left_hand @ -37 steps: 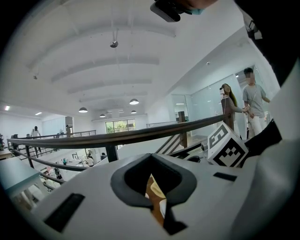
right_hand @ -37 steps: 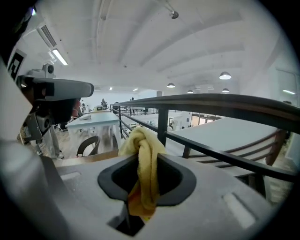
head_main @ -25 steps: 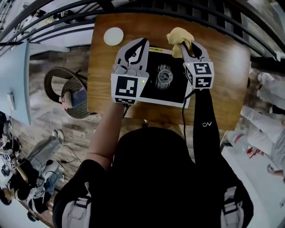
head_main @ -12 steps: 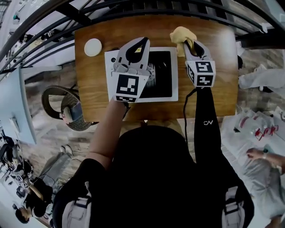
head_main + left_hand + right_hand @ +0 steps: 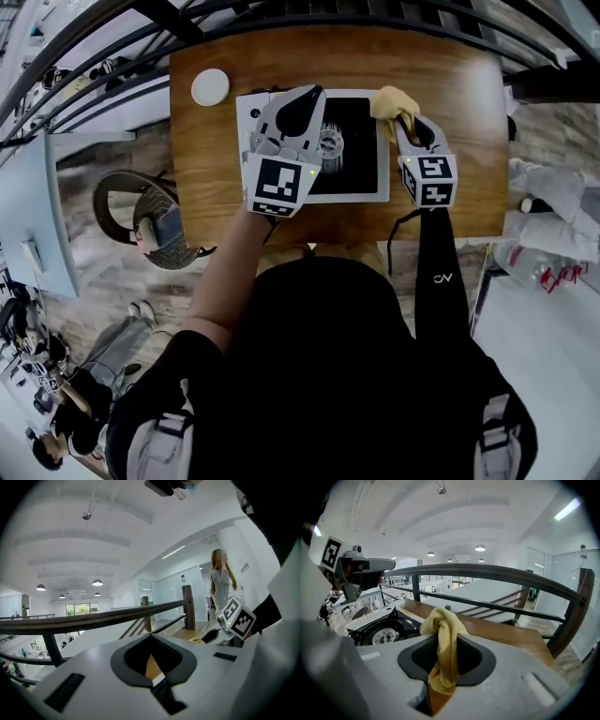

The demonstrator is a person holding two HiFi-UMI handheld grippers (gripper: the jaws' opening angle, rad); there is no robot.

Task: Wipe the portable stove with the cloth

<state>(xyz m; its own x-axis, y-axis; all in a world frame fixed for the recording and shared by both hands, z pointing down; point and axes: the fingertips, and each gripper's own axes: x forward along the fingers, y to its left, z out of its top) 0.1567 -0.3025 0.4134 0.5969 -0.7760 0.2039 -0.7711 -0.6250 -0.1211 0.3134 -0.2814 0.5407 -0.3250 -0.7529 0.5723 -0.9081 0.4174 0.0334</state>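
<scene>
The portable stove (image 5: pixel 349 195), white with a black top and a round burner (image 5: pixel 331 146), lies on the wooden table (image 5: pixel 211 178). My left gripper (image 5: pixel 313 93) hovers over the stove's left half, jaws shut with nothing in them (image 5: pixel 151 635). My right gripper (image 5: pixel 399 118) is shut on the yellow cloth (image 5: pixel 394 100), which hangs at the stove's far right corner. In the right gripper view the cloth (image 5: pixel 443 625) bunches up between the jaws, with the stove (image 5: pixel 384 632) to the left.
A white round disc (image 5: pixel 210 86) lies at the table's far left. A dark railing (image 5: pixel 281 21) runs just beyond the table. A wicker chair (image 5: pixel 150 211) stands left of the table. A person (image 5: pixel 220 585) stands in the distance.
The right gripper has brought the cloth from the table beside the stove in over its far right corner. The left gripper stays over the stove.
</scene>
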